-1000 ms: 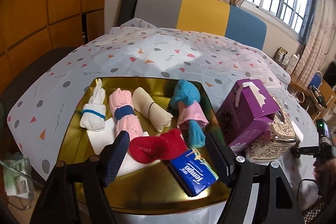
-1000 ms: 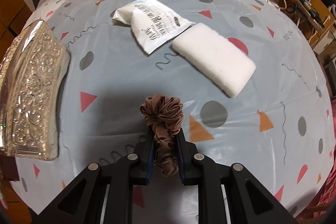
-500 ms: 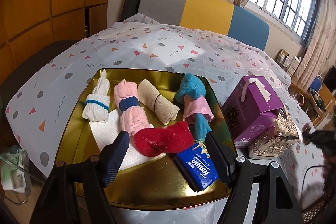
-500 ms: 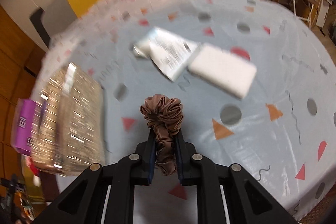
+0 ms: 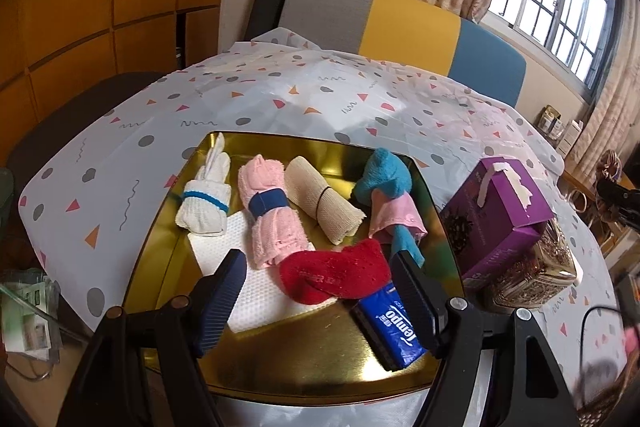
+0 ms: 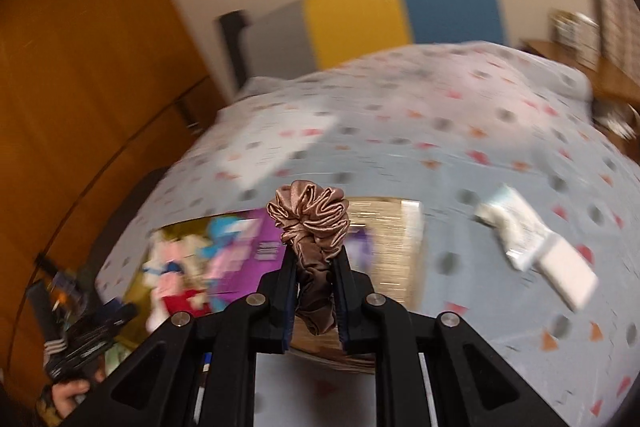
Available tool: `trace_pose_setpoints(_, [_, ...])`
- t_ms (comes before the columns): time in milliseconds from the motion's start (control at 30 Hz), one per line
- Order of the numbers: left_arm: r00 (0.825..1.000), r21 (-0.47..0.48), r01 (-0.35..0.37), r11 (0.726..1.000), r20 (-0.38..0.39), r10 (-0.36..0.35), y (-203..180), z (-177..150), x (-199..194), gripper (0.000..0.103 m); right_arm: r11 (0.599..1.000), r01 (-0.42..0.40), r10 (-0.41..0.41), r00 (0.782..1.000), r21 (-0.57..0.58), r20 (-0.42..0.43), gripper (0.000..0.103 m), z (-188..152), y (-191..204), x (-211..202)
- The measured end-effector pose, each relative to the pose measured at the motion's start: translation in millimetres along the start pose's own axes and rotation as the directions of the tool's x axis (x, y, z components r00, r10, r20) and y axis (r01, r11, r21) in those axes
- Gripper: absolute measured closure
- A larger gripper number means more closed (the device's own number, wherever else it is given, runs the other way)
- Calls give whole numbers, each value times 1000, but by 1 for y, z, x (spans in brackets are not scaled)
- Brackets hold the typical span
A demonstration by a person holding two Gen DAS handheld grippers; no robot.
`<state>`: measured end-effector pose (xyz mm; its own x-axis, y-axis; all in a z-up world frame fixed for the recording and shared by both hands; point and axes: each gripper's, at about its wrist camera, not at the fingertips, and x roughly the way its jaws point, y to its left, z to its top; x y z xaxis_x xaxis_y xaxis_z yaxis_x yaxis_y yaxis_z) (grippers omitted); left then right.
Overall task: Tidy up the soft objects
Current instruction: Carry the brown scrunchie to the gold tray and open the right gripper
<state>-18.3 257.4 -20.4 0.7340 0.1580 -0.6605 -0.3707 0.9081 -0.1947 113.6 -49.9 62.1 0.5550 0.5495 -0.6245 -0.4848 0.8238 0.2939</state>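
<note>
Though the background blurs, scrunchie [image 6: 309, 227] sits pinched between right fingers [image 6: 289, 291].

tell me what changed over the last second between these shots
The right gripper, shut on the brown scrunchie, lifted it off the tablecloth and swung toward the gold tray; the tissue box and tray items now show below it. The grip on the scrunchie is unchanged. The left gripper stayed open, hovering over the tray, and the rolled cloths and red sock did not move.

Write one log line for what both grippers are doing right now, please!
right gripper: shut on brown scrunchie, off the table | left gripper: open, empty, over gold tray | tray: rolled cloths, red sock
</note>
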Motion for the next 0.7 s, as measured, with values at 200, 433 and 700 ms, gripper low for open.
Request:
trace_pose_setpoints(200, [999, -25, -37, 999, 32, 38, 14, 9, -6, 28, 976, -146, 136, 988, -160, -70, 88, -19, 76, 18])
trace_pose_setpoints(433, [994, -56, -81, 995, 63, 84, 36, 18, -14, 26, 932, -280, 226, 945, -231, -236, 86, -56, 141, 69])
trace_pose_setpoints(700, [994, -63, -85, 994, 63, 89, 44, 15, -17, 26, 922, -332, 235, 888, -198, -397, 85, -99, 166, 137])
